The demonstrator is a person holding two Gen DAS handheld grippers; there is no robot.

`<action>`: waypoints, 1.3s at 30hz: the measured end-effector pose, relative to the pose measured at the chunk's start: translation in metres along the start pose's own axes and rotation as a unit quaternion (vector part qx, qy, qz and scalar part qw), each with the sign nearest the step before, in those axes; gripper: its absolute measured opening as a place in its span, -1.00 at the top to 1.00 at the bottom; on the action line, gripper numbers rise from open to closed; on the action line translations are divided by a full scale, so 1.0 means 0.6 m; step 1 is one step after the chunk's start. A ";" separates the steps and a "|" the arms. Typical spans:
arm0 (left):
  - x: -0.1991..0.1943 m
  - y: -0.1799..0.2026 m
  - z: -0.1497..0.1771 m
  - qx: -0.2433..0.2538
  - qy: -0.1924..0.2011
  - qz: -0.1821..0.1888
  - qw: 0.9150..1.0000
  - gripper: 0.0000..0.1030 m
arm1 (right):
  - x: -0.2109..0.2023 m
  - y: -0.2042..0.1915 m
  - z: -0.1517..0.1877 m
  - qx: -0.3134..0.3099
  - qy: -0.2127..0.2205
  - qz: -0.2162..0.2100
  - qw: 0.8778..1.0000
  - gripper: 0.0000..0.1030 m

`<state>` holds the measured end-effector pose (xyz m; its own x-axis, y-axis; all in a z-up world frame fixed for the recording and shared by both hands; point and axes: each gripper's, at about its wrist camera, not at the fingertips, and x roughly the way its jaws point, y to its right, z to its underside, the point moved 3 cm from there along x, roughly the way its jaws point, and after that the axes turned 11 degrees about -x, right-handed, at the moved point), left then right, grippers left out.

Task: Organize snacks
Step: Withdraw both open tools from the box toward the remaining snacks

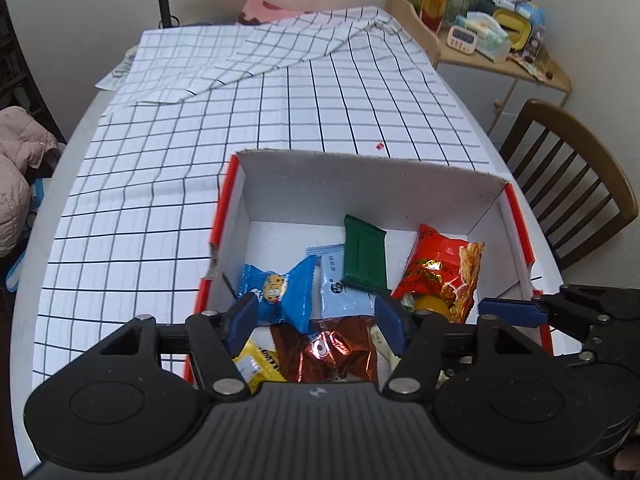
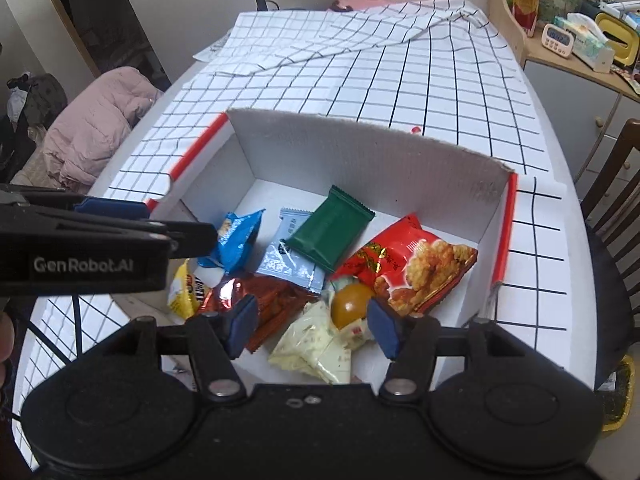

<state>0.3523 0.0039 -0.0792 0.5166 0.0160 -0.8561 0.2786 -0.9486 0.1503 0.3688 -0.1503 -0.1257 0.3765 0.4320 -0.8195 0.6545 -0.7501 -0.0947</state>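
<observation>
The crinkly foil and plastic snack packets (image 2: 332,240) lay heaped in the white, red-edged cardboard box (image 2: 360,148) on the desk, just beyond our tongs. We judged them light, soft, slippery; best pinched at sealed edges. Left tongs (image 1: 316,320) and right tongs (image 2: 312,326) stood spread, empty.

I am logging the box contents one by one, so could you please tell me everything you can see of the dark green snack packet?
The dark green packet is a flat, rectangular wrapper of matte plastic film with crimped, zigzag ends and a lengthwise seam facing up; no print shows. It looks sealed and undamaged. It lies inside the open white box, angled diagonally, its lower end resting on the pale blue sachet. The red rice-cracker bag lies close beside it; whether they touch is unclear. Neither gripper touches it.
</observation>
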 end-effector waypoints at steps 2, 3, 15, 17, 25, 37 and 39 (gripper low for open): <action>-0.014 -0.007 0.002 -0.002 0.006 0.005 1.000 -0.23 | -0.015 -0.006 0.001 -0.001 0.007 0.001 1.000 -0.38; -0.023 -0.009 0.004 -0.001 0.009 0.008 1.000 -0.23 | -0.023 -0.008 0.002 -0.001 0.011 0.001 1.000 -0.59; -0.123 -0.043 0.044 0.015 0.047 0.053 0.997 -0.54 | -0.126 -0.061 0.031 -0.015 0.061 -0.005 0.998 -0.99; -0.136 -0.052 0.054 0.017 0.049 0.062 0.997 -0.59 | -0.138 -0.070 0.039 -0.016 0.067 -0.008 0.998 -0.99; -0.163 -0.088 0.097 0.027 0.059 0.068 0.996 -0.74 | -0.166 -0.127 0.080 -0.040 0.090 -0.003 0.995 -0.99; -0.158 -0.166 0.176 0.005 0.049 0.046 0.998 -0.75 | -0.081 -0.210 0.147 -0.074 0.059 0.022 0.995 -0.99; -0.154 -0.179 0.184 -0.002 0.047 0.040 0.998 -0.75 | -0.054 -0.216 0.150 -0.077 0.047 0.014 0.996 -0.98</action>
<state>0.1852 0.0695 -0.0706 0.6116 -0.0302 -0.7906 0.2361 -0.9468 0.2188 0.2125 -0.1121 -0.1378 0.4510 0.4616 -0.7639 0.7328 -0.6801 0.0217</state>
